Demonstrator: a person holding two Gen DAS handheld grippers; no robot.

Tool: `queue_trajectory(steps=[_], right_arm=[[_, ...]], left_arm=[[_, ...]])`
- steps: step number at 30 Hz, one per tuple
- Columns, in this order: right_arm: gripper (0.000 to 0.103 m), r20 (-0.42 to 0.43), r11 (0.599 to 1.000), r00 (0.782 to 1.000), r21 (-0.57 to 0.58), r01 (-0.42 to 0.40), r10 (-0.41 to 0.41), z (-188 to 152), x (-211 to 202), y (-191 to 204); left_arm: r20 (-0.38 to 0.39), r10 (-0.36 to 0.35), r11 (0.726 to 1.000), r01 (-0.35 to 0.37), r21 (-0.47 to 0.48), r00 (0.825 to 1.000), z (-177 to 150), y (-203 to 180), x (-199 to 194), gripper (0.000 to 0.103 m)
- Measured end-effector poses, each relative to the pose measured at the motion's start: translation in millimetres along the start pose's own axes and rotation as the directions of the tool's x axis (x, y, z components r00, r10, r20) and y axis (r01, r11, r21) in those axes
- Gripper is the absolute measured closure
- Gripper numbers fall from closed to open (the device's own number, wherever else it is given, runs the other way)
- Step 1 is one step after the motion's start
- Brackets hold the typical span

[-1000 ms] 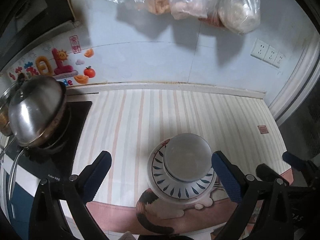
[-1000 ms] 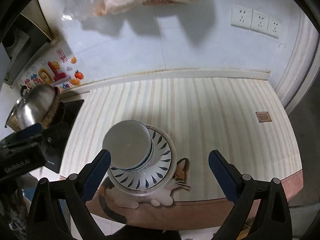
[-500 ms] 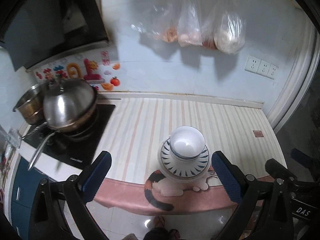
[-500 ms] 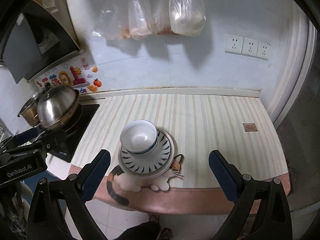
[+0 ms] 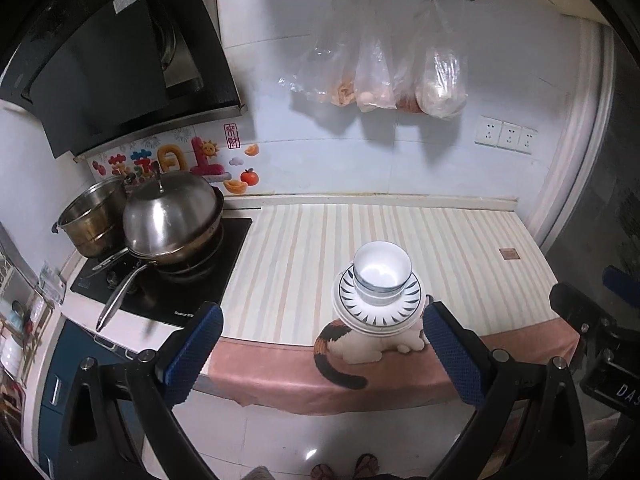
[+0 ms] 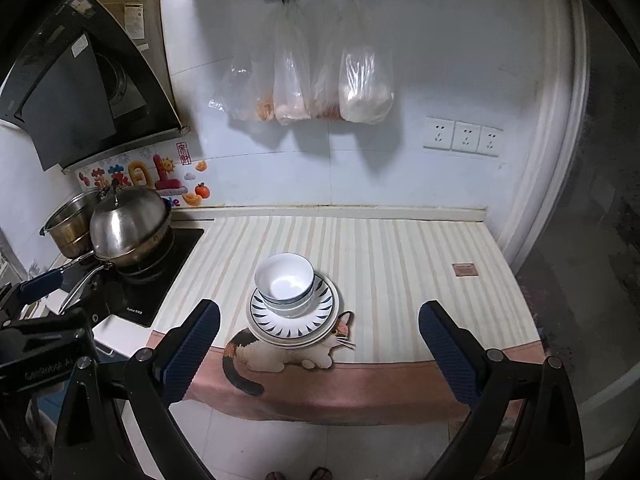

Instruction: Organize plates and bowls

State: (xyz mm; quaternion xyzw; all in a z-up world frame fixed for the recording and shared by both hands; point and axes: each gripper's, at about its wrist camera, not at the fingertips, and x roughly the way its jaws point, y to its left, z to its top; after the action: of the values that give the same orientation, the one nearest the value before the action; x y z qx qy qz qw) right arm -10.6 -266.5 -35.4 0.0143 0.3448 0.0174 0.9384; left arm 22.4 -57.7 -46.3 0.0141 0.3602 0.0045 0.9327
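Note:
A stack of white bowls [image 5: 382, 276] with blue rims sits on a stack of blue-patterned plates [image 5: 378, 312] near the front edge of the striped counter. The same bowls [image 6: 285, 282] and plates [image 6: 294, 322] show in the right wrist view. My left gripper [image 5: 322, 354] is open and empty, held back off the counter's front edge, below the stack. My right gripper [image 6: 320, 354] is open and empty too, also back from the counter, with the stack ahead and slightly left.
A striped mat with a cat picture [image 5: 362, 348] covers the counter. A lidded steel wok [image 5: 172, 220] and a pot [image 5: 94, 216] sit on the black cooktop at left. Plastic bags [image 5: 384, 76] hang on the wall. The wall sockets [image 6: 464, 136] are at right.
Both grippers have pulled back and up from the stack, off the counter's front edge. The bowls and plates look smaller and stay stacked in place.

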Motion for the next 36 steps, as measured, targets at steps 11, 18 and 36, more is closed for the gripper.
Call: queue_trajectory(steps=[11,18,36], right_arm=[[0.001,0.017,1.0,1.0,0.007,0.017,-0.017,-13,-28,14],[0.001,0.018,1.0,0.999,0.014,0.026,-0.027,-17,-36,9],[0.001,0.022,1.0,1.0,0.008,0.021,-0.021,-14,-39,2]], left_arm=[[-0.014,-0.017,1.0,0.017,-0.003,1.0,-15,6,-15,0.0],[-0.012,0.005,1.0,-0.005,-0.003,1.0,-21,7,-20,0.0],[-0.01,0.004,1.0,-0.004,-0.016,1.0,-25,8,-30,0.0]])
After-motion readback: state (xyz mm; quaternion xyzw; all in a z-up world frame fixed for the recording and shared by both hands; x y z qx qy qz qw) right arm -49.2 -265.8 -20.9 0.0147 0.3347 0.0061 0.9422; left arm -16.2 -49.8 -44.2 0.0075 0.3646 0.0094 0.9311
